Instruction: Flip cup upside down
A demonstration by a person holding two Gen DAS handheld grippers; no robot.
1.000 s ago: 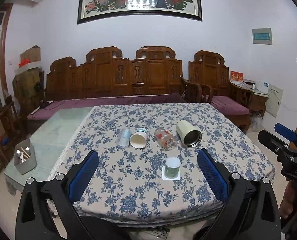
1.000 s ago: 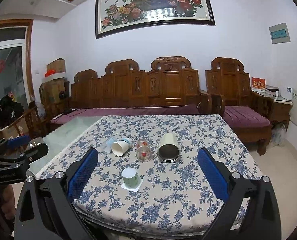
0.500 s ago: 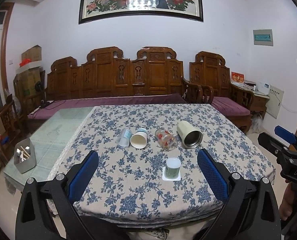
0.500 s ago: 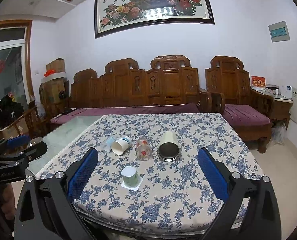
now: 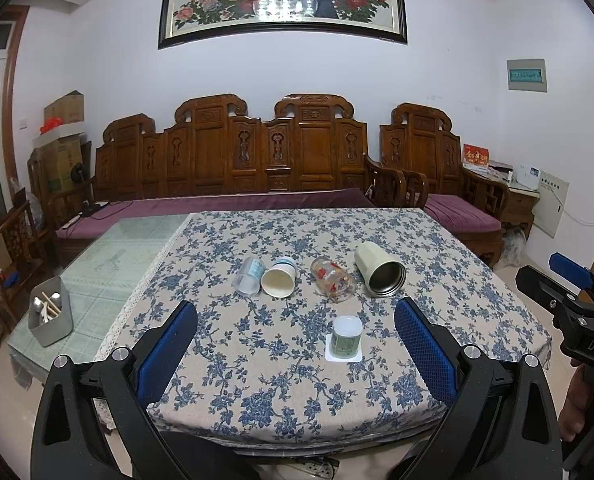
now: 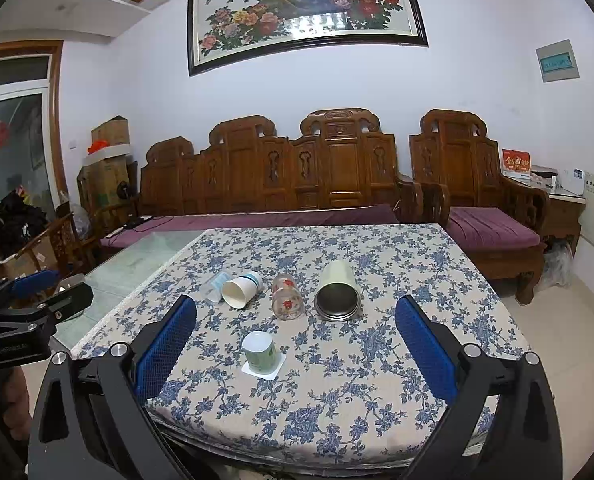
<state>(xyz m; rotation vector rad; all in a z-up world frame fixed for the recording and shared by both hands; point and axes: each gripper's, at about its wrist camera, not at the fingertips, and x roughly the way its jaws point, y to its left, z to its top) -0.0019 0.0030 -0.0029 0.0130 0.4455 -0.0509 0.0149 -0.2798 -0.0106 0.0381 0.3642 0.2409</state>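
Note:
A small green cup (image 5: pixel 347 338) with a white top stands on a white square coaster (image 5: pixel 343 354) near the table's front; it also shows in the right wrist view (image 6: pixel 259 351). Behind it lie several cups on their sides: a clear plastic cup (image 5: pixel 249 275), a white paper cup (image 5: pixel 279 278), a red-patterned glass (image 5: pixel 333 279) and a cream steel-lined tumbler (image 5: pixel 380 269). My left gripper (image 5: pixel 295 344) is open and empty, short of the table's front edge. My right gripper (image 6: pixel 295 344) is open and empty, likewise held back from the table.
The table wears a blue floral cloth (image 5: pixel 297 380); its left part is bare green glass (image 5: pixel 109 256). A grey box of utensils (image 5: pixel 50 316) sits at the left edge. A carved wooden sofa (image 5: pixel 257 160) stands behind.
Both grippers have stayed open and nearly still, with only a slight drift of view. The cups have not moved.

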